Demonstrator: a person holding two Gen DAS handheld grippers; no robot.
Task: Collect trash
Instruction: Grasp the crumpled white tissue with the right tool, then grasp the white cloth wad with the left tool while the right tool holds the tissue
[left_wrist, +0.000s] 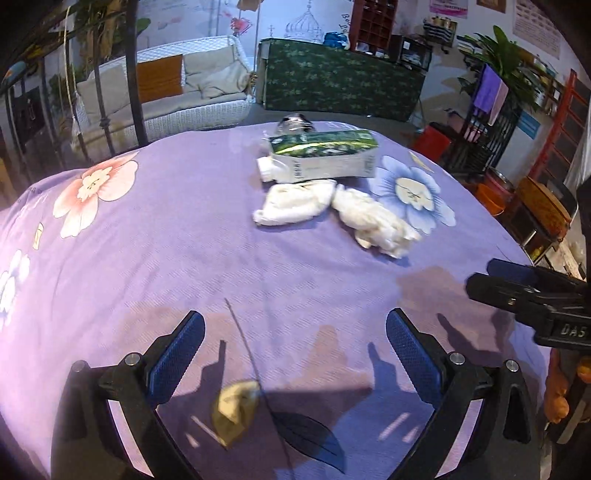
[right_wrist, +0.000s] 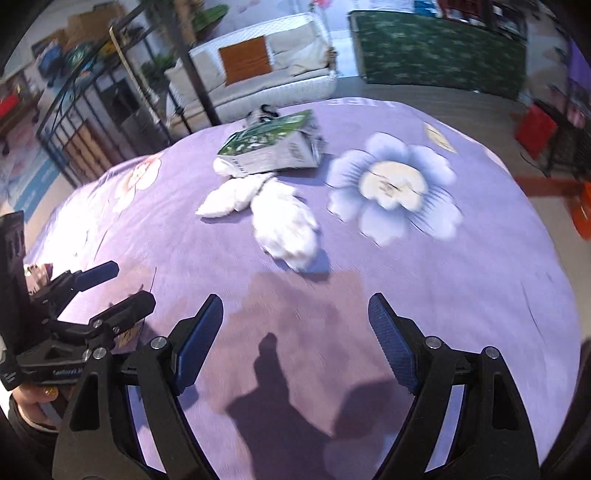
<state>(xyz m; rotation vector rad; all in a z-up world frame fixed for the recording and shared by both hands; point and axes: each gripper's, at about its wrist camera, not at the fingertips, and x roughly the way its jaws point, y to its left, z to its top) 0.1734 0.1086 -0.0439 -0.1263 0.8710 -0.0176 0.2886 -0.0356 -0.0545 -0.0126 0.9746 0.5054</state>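
Plainly, the left gripper (left_wrist: 295, 354) and right gripper (right_wrist: 295, 341) both stand spread wide, grasping nothing, over the purple flowered cloth (left_wrist: 166, 258); at twelve o'clock lie two crumpled white tissues (left_wrist: 295, 203), touching; just beyond them a green-and-white carton (left_wrist: 325, 157) lies on its side; a blue flower print (right_wrist: 393, 186) sits at two o'clock.

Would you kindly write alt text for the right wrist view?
Open right gripper hovers empty over a purple floral tablecloth; ahead lie two crumpled white tissues and a torn green-and-white carton. The left gripper shows at the left edge.
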